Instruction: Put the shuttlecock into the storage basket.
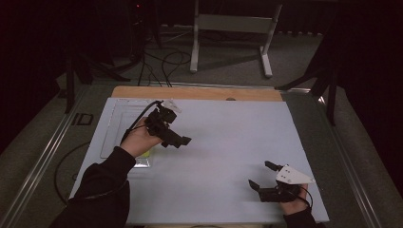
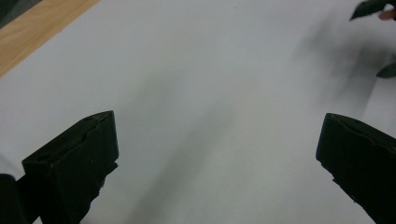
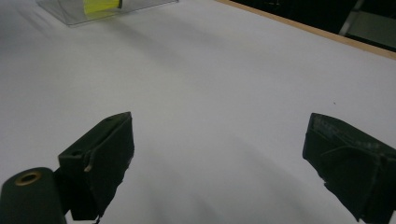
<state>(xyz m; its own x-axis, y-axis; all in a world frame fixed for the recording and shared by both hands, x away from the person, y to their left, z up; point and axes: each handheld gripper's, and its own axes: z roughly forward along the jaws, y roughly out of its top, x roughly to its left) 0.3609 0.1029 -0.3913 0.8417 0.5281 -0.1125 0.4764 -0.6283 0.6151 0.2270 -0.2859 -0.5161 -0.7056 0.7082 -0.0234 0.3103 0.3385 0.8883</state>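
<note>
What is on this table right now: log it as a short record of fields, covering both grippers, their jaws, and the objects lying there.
surface: white sheet over a wooden table
left gripper: held above the sheet's left half, jaws wide apart, nothing between them
right gripper: near the sheet's front right corner, jaws wide apart, nothing between them
nearest object: clear plastic case with a yellow item inside, lying by the left hand
contact: neither gripper touches the case
also there: flat clear rectangular tray at the sheet's left side

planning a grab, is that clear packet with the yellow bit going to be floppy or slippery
The packet looks thin, flat and see-through, so probably light and floppy. Its glossy film on the smooth white sheet may slide when pushed. Lying flat, its edge could be hard for a claw to catch.
</note>
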